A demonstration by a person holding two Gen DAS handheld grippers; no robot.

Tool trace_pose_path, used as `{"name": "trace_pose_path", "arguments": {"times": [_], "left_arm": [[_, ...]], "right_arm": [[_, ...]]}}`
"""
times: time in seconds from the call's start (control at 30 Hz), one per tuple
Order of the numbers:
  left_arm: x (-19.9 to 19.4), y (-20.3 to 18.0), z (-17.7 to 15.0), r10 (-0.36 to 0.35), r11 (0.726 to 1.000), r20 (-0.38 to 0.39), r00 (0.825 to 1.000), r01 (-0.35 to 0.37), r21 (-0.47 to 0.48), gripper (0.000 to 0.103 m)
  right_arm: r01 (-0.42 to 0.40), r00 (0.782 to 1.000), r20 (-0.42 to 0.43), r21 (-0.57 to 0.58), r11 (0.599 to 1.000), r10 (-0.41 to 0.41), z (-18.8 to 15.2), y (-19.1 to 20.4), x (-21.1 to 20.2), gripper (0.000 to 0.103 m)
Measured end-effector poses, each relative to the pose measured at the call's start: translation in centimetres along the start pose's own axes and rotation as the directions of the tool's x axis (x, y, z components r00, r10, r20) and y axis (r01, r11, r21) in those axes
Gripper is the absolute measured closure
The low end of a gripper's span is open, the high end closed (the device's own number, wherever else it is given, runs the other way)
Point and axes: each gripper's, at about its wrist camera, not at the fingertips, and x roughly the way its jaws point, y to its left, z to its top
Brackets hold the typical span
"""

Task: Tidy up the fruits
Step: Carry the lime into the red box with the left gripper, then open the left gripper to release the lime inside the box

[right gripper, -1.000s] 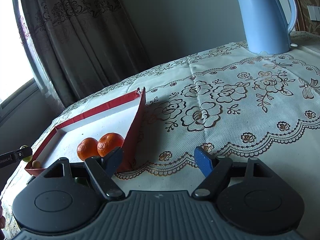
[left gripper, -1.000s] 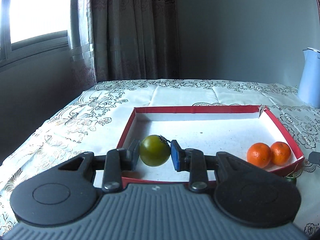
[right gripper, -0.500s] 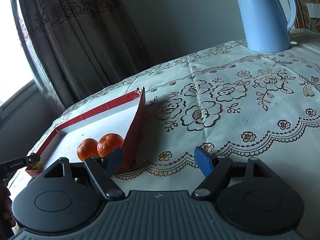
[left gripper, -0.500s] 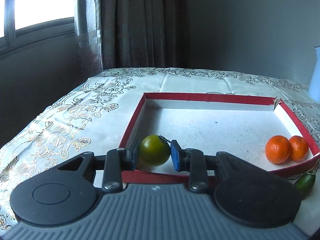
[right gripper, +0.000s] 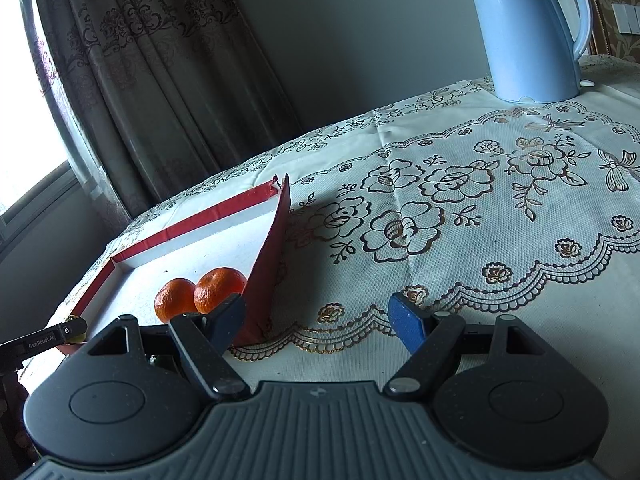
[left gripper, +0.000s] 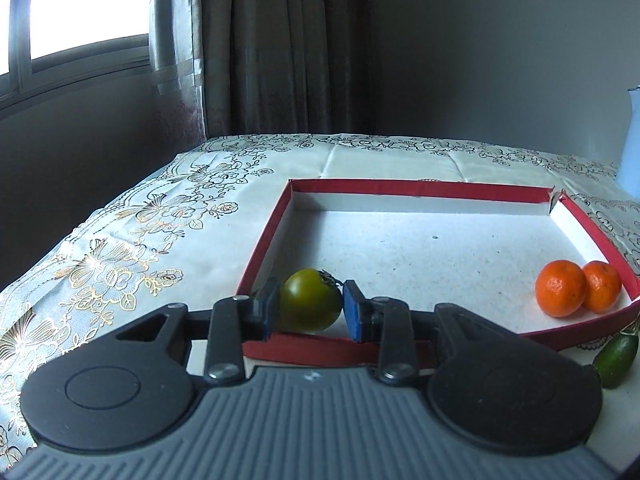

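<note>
While clamped between the pads, green tomato [left gripper: 310, 305]: low centre of left wrist frame, over the tray's near-left corner; not set down yet.
Left gripper [left gripper: 308, 312]: fingers pinched on the green tomato, both pads against it.
Tray [left gripper: 416, 190]: red rim, white floor, mostly bare.
Oranges [left gripper: 560, 289]: two, touching, in the tray's right corner; done.
Small green fruit [left gripper: 616, 355]: outside the tray, lower right; left to do.
Right gripper [right gripper: 318, 320]: fingers wide apart, nothing between, over the tablecloth [right gripper: 500, 216].
Kettle [right gripper: 524, 28]: upper right, well apart.
Progress: about midway, judged.
</note>
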Motion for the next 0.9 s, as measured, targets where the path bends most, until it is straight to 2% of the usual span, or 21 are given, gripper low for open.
{"name": "trace_pose_path", "arguments": {"times": [0.17, 0.2, 0.23, 0.27, 0.3, 0.33, 0.37, 0.5, 0.7, 0.83, 0.9], "left_arm": [[-0.3, 0.2, -0.1, -0.003, 1.0, 0.003, 1.0, 0.003, -0.01, 0.071], [-0.5, 0.3, -0.1, -0.004, 1.0, 0.004, 1.0, 0.004, -0.017, 0.068], [-0.8, 0.5, -0.1, 0.001, 1.0, 0.01, 1.0, -0.001, -0.025, 0.052], [-1.3, 0.7, -0.1, -0.006, 0.999, 0.027, 1.0, 0.007, -0.034, 0.039], [-1.8, 0.8, -0.1, -0.011, 0.999, 0.035, 0.999, 0.013, -0.043, 0.034], [-2.3, 0.9, -0.2, 0.006, 0.999, 0.048, 0.999, -0.004, -0.044, 0.024], [-3.0, 0.8, -0.3, 0.028, 0.999, 0.069, 0.997, -0.026, -0.035, 0.02], [-4.7, 1.5, -1.0, 0.029, 0.999, 0.084, 0.996, -0.027, -0.034, 0.017], [-6.5, 3.3, -2.9, 0.058, 0.997, 0.076, 0.995, -0.054, -0.058, 0.008], [-6.9, 5.0, -4.0, 0.104, 0.99, 0.063, 0.993, -0.097, -0.1, 0.0], [-6.8, 6.4, -4.2, 0.099, 0.981, 0.04, 0.994, -0.091, -0.17, 0.0]], "right_arm": [[-0.002, 1.0, 0.0, 0.005, 1.0, 0.002, 0.0, 0.0, 0.1, 0.024], [-0.004, 1.0, -0.001, 0.009, 1.0, 0.004, 0.0, -0.1, 0.1, 0.024], [-0.005, 1.0, -0.001, 0.01, 1.0, 0.005, 0.0, -0.1, 0.1, 0.024], [-0.005, 1.0, -0.001, 0.011, 1.0, 0.005, 0.0, -0.1, 0.1, 0.024], [-0.004, 1.0, -0.002, 0.01, 1.0, 0.004, 0.0, -0.1, 0.1, 0.024], [-0.004, 1.0, -0.002, 0.01, 1.0, 0.004, 0.0, -0.1, 0.1, 0.024], [-0.004, 1.0, -0.002, 0.01, 1.0, 0.004, 0.0, -0.2, 0.1, 0.024], [-0.008, 1.0, 0.001, 0.014, 1.0, 0.008, 0.0, -0.3, 0.0, 0.024], [-0.007, 1.0, 0.013, 0.023, 1.0, 0.007, 0.0, -0.4, -0.1, 0.024], [-0.005, 0.999, 0.047, 0.002, 1.0, 0.005, -0.1, 0.0, -0.7, 0.024], [0.001, 0.997, 0.073, -0.032, 1.0, 0.001, -0.3, 0.6, -1.2, 0.024]]}}
